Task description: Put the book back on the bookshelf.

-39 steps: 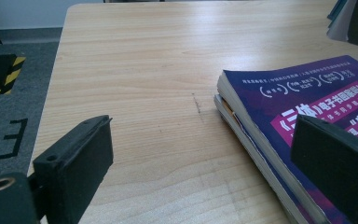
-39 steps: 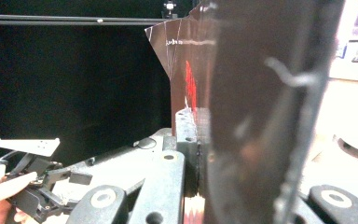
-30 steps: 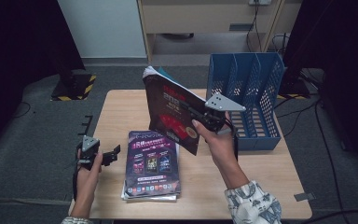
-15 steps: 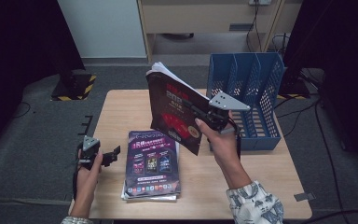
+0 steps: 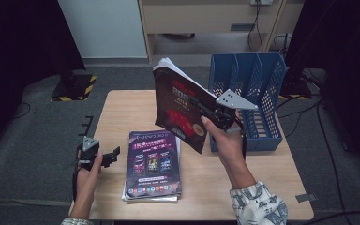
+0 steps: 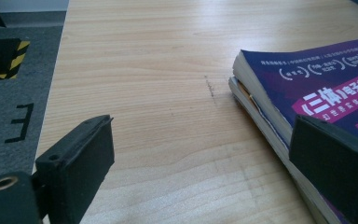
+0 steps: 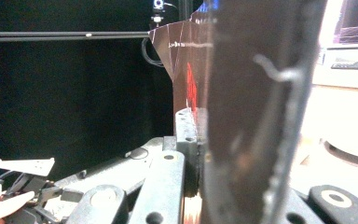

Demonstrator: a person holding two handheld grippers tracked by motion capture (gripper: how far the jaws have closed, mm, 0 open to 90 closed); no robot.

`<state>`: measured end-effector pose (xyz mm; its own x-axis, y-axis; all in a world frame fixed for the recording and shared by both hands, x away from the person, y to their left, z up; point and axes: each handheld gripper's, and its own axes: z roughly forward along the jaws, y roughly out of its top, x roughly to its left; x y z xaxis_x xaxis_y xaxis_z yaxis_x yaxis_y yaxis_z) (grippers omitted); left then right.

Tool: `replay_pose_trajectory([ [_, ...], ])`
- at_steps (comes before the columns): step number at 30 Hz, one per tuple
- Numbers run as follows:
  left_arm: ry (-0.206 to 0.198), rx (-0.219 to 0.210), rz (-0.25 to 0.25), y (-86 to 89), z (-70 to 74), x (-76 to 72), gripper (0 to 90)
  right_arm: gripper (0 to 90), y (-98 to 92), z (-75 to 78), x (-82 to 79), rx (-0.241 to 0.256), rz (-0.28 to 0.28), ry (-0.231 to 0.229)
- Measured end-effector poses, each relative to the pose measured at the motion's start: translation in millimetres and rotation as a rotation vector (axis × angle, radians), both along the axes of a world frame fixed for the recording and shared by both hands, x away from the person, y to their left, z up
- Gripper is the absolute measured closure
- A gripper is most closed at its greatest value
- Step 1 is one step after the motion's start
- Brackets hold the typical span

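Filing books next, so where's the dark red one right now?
In the high view, the dark red book is upright above the table, clamped by the right hand-held gripper, beside the blue rack.

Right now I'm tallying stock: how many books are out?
3, perhaps more: a dark book clamped upright in the right gripper, and two stacked flat on the table.
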<state>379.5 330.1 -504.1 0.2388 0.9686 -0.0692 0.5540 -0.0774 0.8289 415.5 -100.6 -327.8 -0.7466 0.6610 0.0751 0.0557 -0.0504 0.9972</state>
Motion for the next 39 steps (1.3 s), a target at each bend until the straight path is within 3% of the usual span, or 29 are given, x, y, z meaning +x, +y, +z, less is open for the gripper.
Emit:
replay_pose_trajectory([
  [10,0.004,0.004,0.008,2.1,-0.5,-0.5,6.6,86.7,-6.3,-2.9,9.4,0.005,-0.036,0.020],
  [17,0.008,0.009,0.020,3.7,-1.1,-0.5,6.6,86.7,-12.2,3.6,18.8,0.024,-0.070,0.037],
  [22,0.009,0.008,0.018,4.7,-1.1,-0.6,6.6,86.7,-15.2,12.9,23.4,-0.002,-0.093,0.035],
  [39,0.010,0.010,0.014,3.4,-1.1,-0.6,6.6,86.7,-54.1,29.4,23.2,-0.017,-0.184,0.035],
])
